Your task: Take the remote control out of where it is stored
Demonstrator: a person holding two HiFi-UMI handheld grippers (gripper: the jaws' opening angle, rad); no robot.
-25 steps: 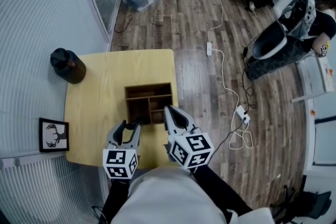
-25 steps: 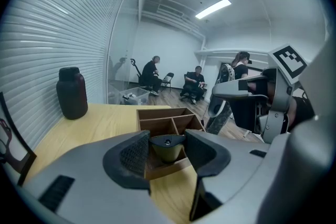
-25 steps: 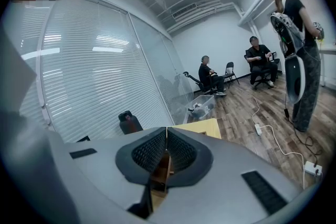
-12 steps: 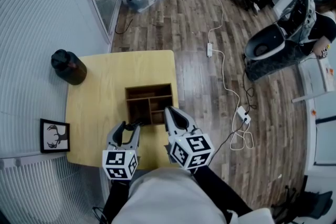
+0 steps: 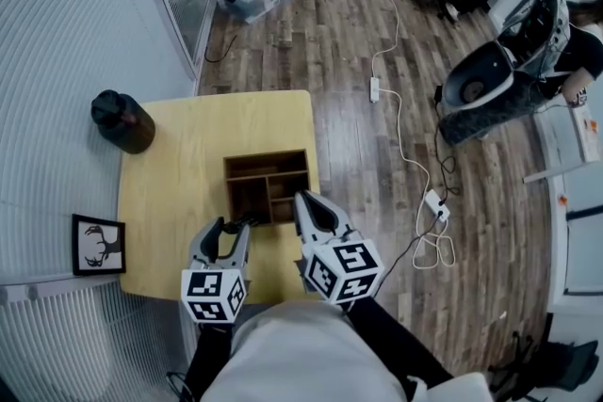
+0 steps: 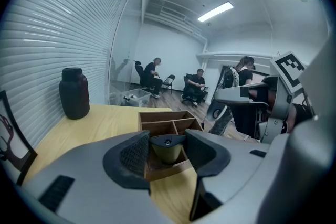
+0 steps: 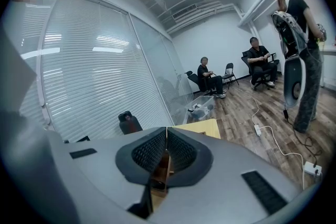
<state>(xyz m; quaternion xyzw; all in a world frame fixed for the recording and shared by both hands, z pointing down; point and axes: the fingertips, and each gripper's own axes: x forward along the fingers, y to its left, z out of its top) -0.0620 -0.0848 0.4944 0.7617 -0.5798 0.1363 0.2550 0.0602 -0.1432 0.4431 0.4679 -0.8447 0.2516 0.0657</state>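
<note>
Both grippers were held close in front of the person's body, reaching forward over the near part of the table, with their marker cubes toward the person. The left gripper pointed at the near left corner of the box. Its jaws stood partly apart with the remote between them, seen end-on as a dark top over an olive body. Both pads seemed to touch it, so the jaws looked clamped on it. The remote sat at the jaw tips, over the box's near edge, with the box's compartments showing behind it.

The right gripper lay just beside the left one, angled slightly left. Its tips reached the box's near wall on the right half. Its jaws were pressed together with nothing between them, and only a sliver of box showed through the seam.

A dark jar stood at the table's far left corner, and a framed deer picture leaned at the left edge, well apart from the box.
</note>
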